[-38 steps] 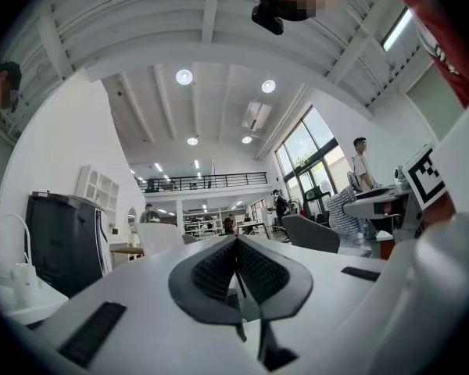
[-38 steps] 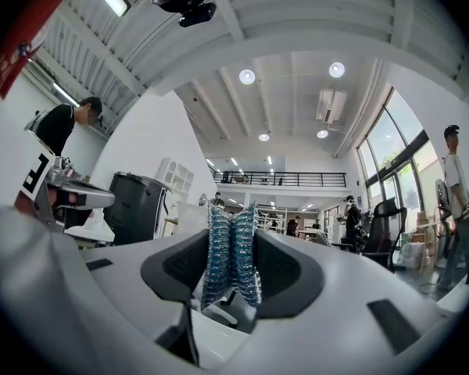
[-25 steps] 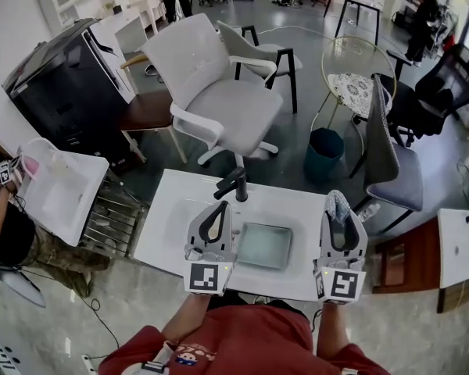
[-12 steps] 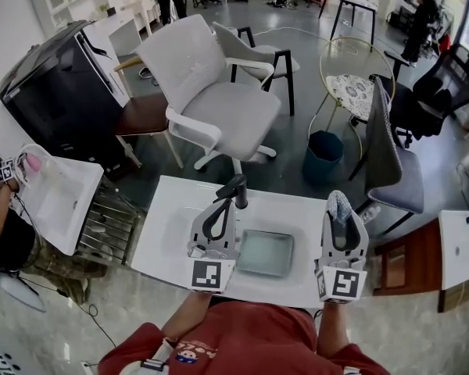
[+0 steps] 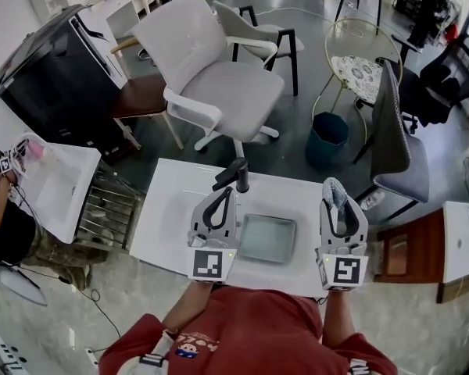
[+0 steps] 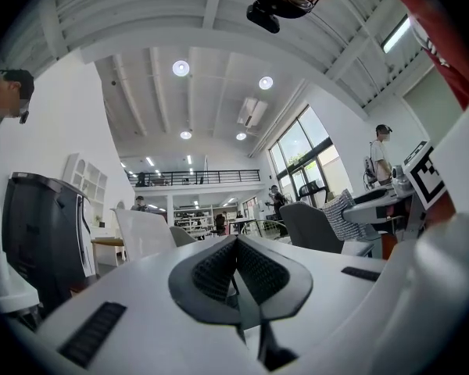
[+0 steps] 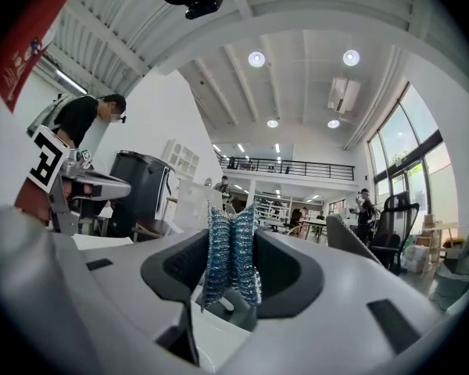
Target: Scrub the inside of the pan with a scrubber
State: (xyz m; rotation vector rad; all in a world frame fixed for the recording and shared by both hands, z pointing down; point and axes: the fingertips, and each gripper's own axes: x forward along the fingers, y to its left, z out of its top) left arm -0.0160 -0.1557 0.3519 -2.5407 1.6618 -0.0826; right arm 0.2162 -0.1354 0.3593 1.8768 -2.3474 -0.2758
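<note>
A white counter (image 5: 168, 225) holds a square sunken basin (image 5: 266, 238) with a dark faucet (image 5: 236, 175) behind it. I see no pan in any view. My left gripper (image 5: 221, 194) hovers over the counter just left of the basin. It is shut, and in the left gripper view (image 6: 236, 244) its ribbed pads meet with nothing between them. My right gripper (image 5: 335, 187) hovers at the basin's right edge, shut on a blue-silver mesh scrubber (image 7: 232, 250). The scrubber (image 5: 336, 196) stands upright between the pads. Both grippers point away from me.
Beyond the counter stand a white office chair (image 5: 211, 76), a grey chair (image 5: 399, 151) and a teal bin (image 5: 327, 135). At the left are a second white sink unit (image 5: 59, 190) with a wire rack (image 5: 105, 213) and a black cabinet (image 5: 59, 76). People stand nearby.
Both grippers stay shut and keep their places beside the basin. The head view has shifted slightly, so the counter sits a little higher in the frame.
</note>
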